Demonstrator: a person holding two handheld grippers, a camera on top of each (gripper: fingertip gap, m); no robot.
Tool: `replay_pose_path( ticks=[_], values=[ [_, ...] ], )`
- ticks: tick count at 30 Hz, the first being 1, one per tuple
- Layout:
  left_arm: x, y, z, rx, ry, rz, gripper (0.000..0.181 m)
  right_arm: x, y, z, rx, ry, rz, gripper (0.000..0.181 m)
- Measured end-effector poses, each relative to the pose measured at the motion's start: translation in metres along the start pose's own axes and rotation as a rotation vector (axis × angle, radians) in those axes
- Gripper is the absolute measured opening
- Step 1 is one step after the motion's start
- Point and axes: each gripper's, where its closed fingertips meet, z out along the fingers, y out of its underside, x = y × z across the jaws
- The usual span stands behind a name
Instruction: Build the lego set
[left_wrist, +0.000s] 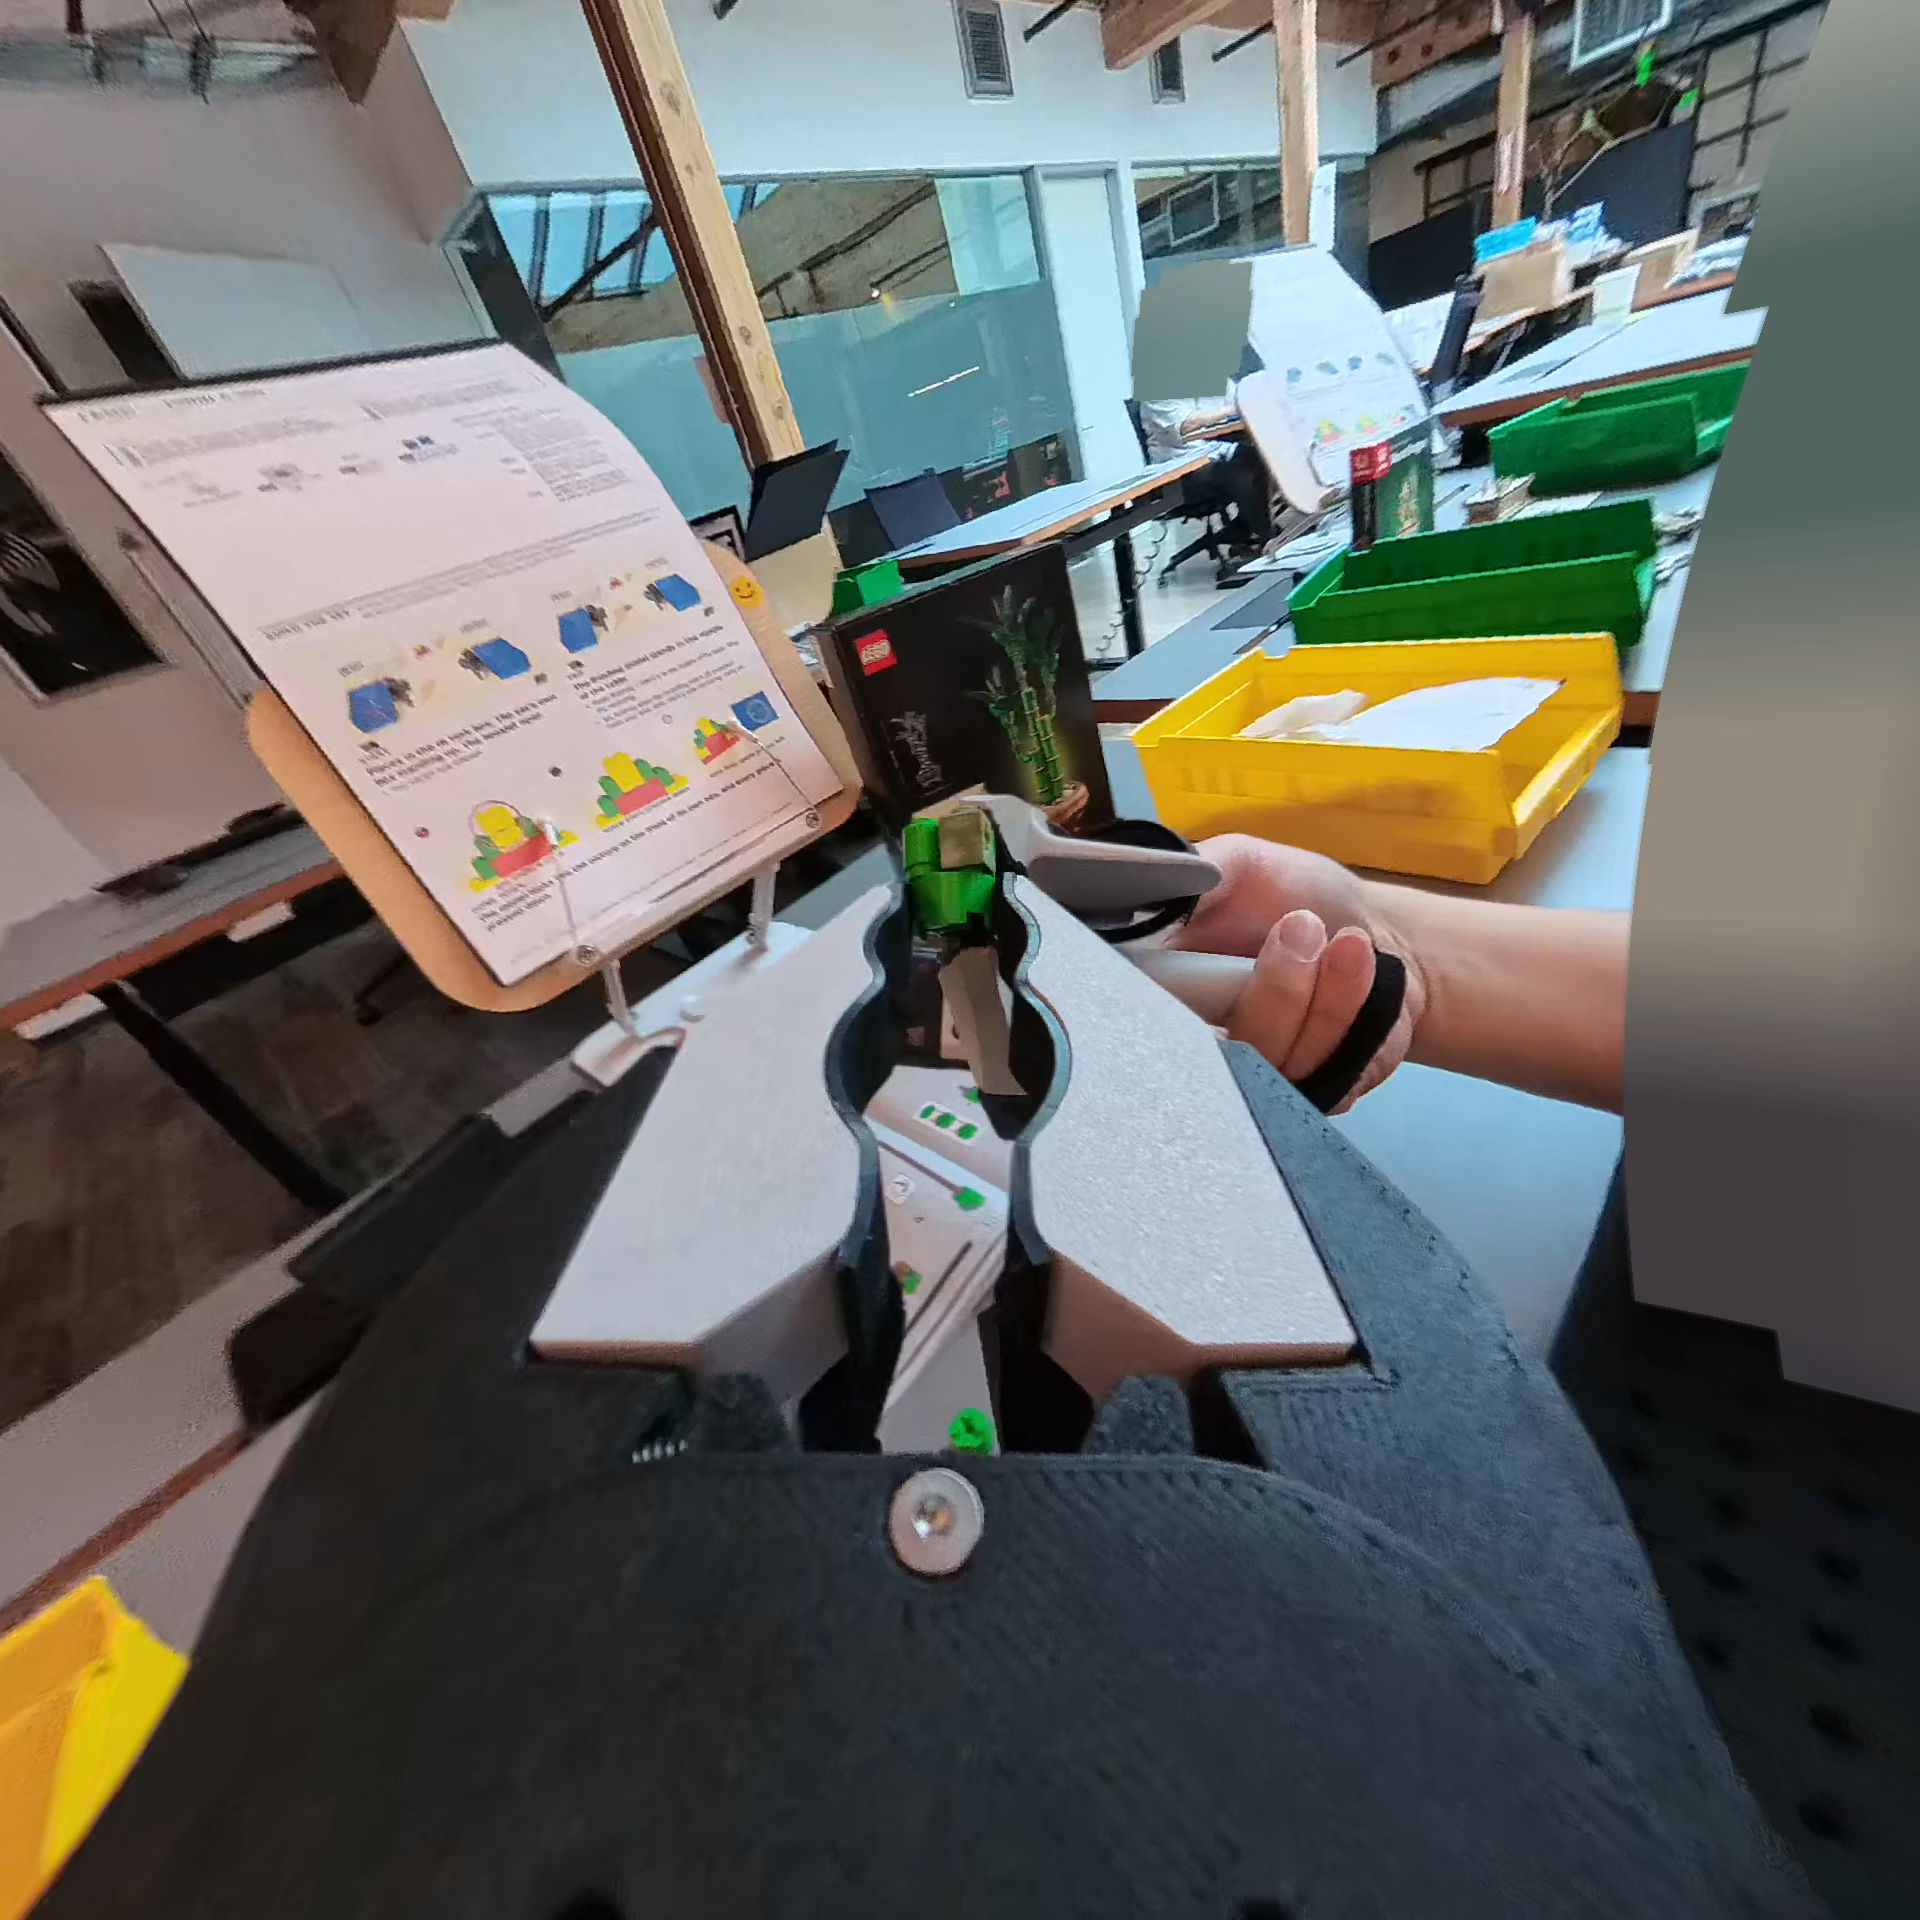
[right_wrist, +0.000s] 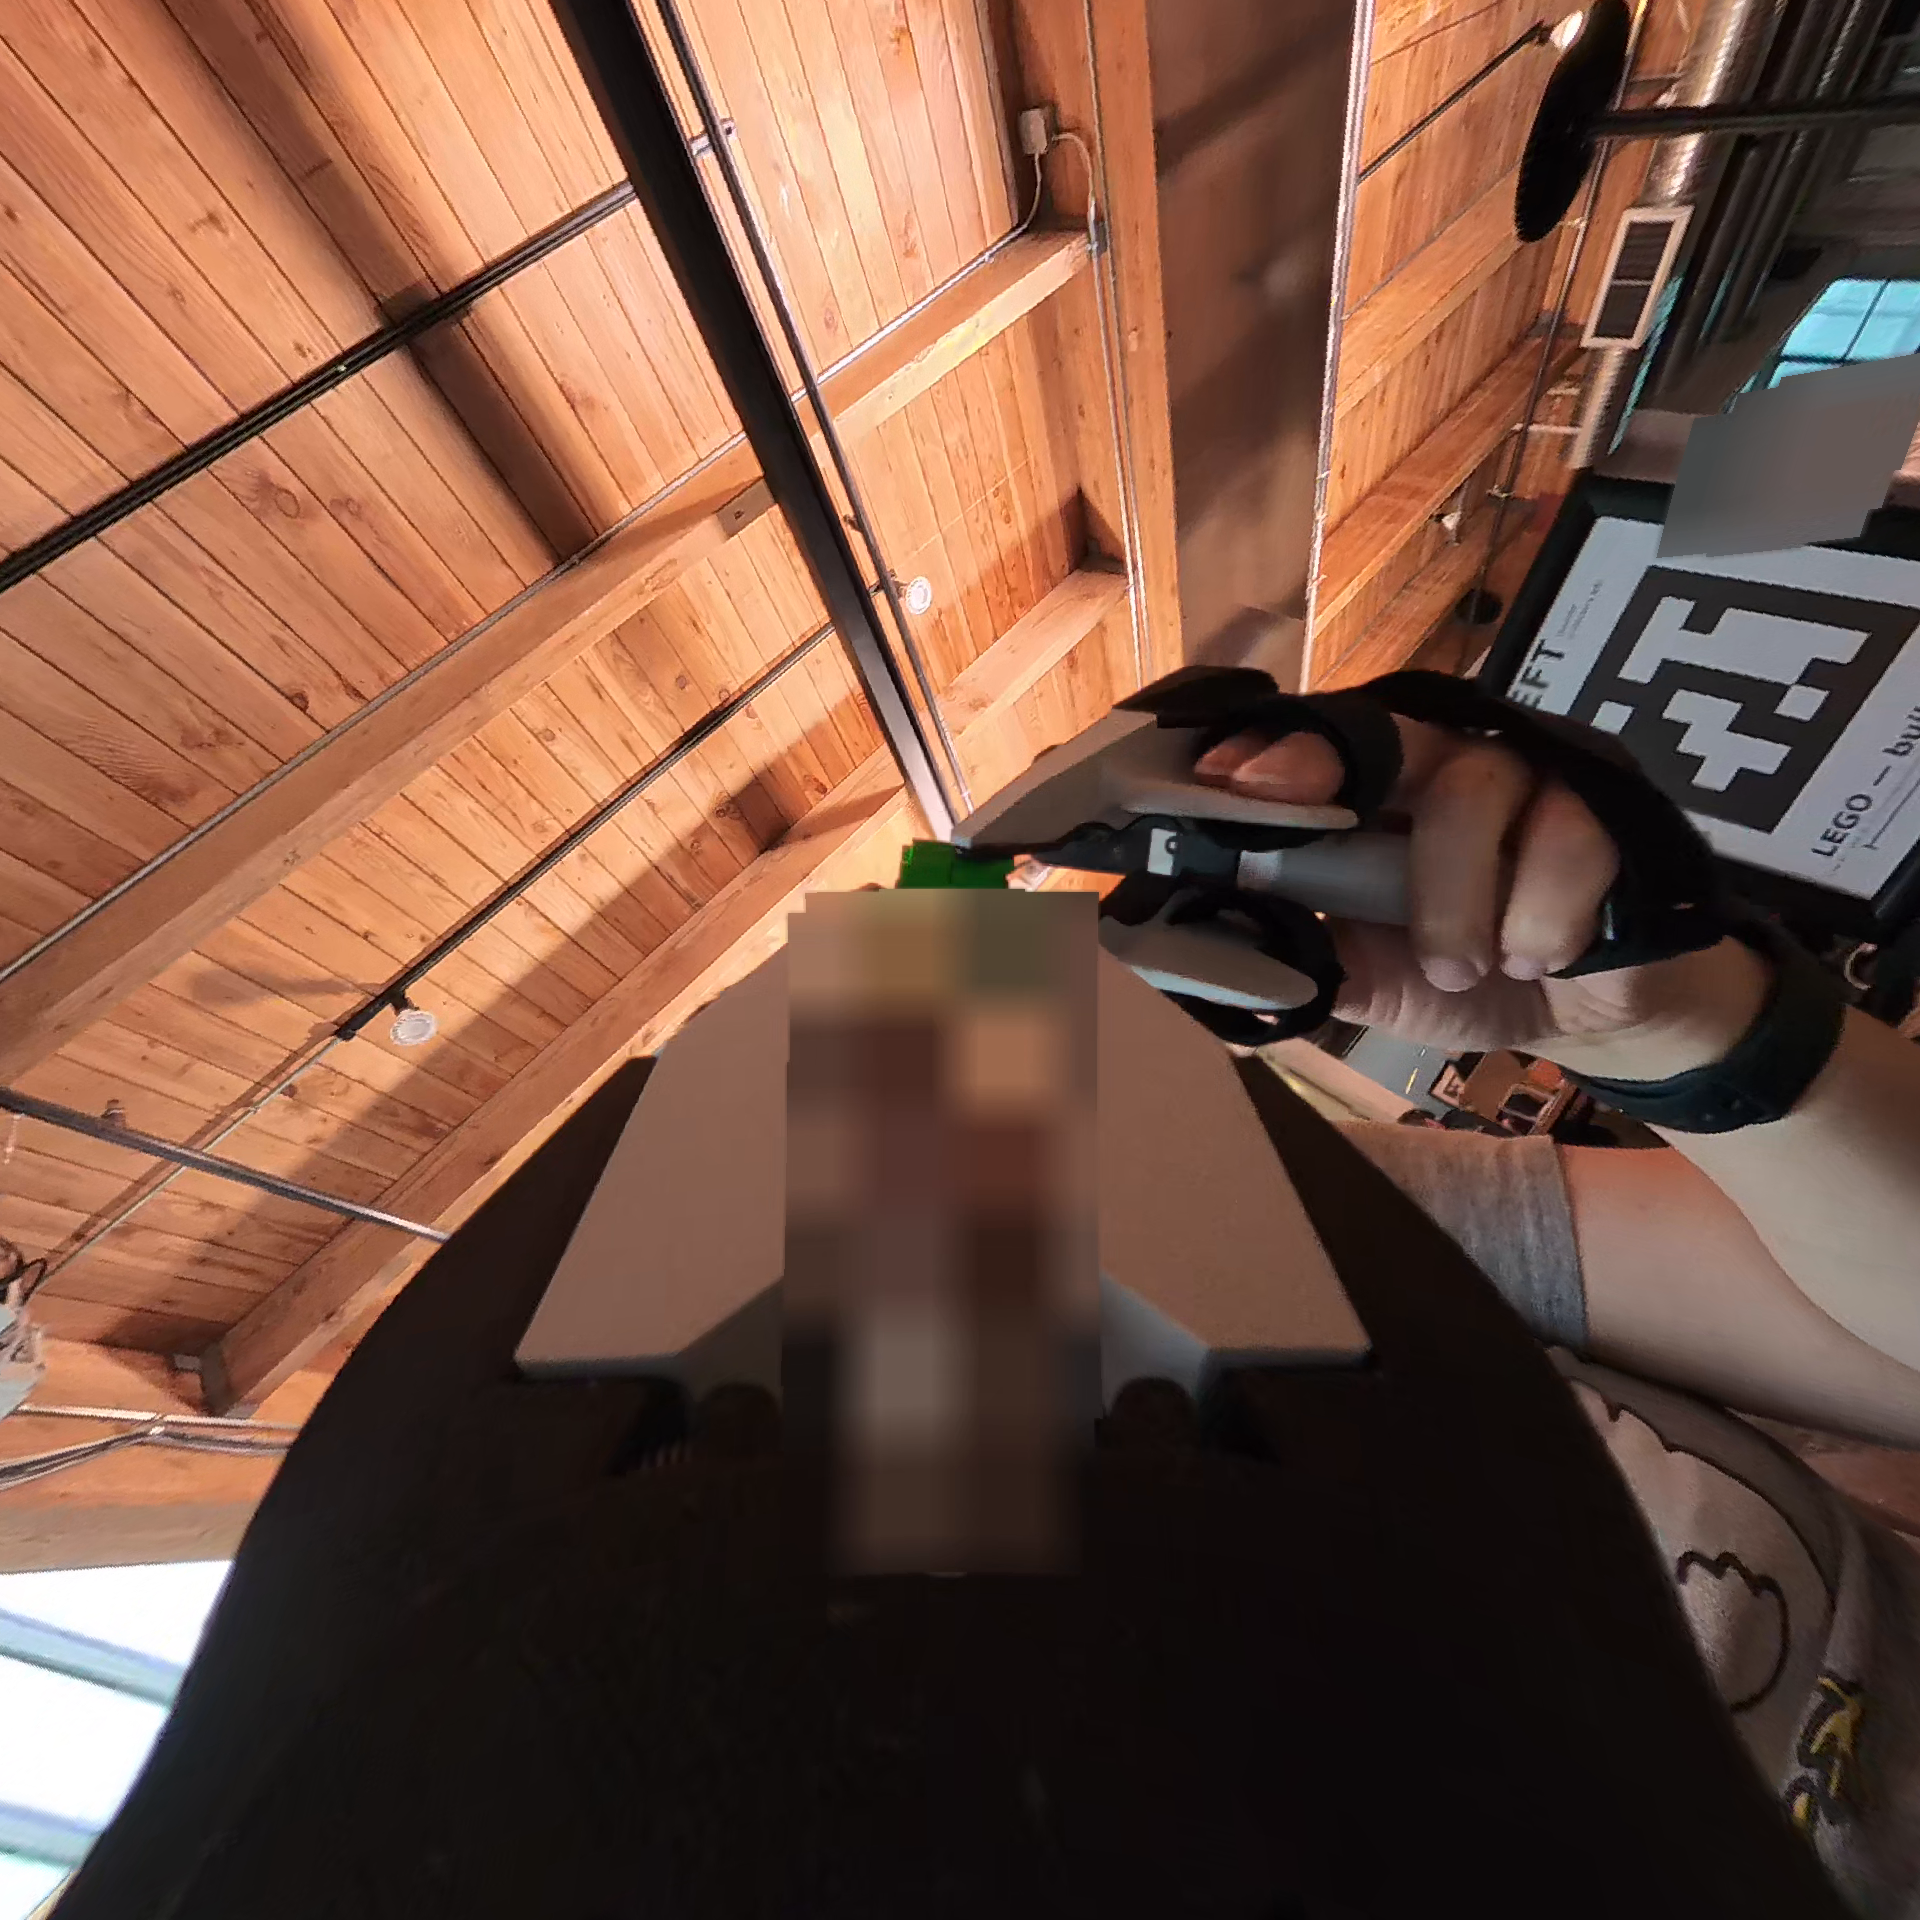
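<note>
In the left wrist view my left gripper (left_wrist: 951, 914) is shut on a small green lego assembly (left_wrist: 935, 868), held up in the air. A tan brick (left_wrist: 963, 834) sits on its top, and a long olive piece (left_wrist: 975, 1023) hangs below between my fingers. My right gripper (left_wrist: 1003, 826), held in a hand, comes in from the right with its tips closed at the tan brick. The right wrist view points up at the ceiling. A blur patch hides my right gripper's (right_wrist: 943, 904) gap, and the green assembly (right_wrist: 930, 864) shows at its tips. The left gripper (right_wrist: 961, 847) pinches the assembly from the right.
An instruction sheet on a wooden stand (left_wrist: 468, 665) stands at left, with the dark lego box (left_wrist: 966, 686) behind the grippers. A yellow bin (left_wrist: 1382, 758) and green bins (left_wrist: 1475, 592) sit at right. Small green pieces (left_wrist: 948, 1122) lie on the table below. Another yellow bin (left_wrist: 62, 1714) is at bottom left.
</note>
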Motion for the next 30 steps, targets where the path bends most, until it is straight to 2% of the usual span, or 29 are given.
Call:
replay_pose_path(
  ticks=[3,8,12,30],
  values=[
    [0.000,0.005,-0.001,-0.004,0.041,-0.063,0.013,0.004,-0.004,-0.001,0.037,0.024,-0.002,0.028],
    [-0.003,0.017,0.002,-0.051,0.020,-0.035,0.013,0.014,-0.006,-0.004,0.056,0.102,-0.015,0.040],
    [-0.003,0.021,0.003,-0.064,0.022,-0.035,0.013,0.014,-0.007,-0.004,0.061,0.118,-0.030,0.023],
    [-0.005,0.019,0.008,-0.041,0.003,-0.026,0.013,0.009,-0.009,-0.005,0.095,0.133,-0.103,0.021]
  ],
)
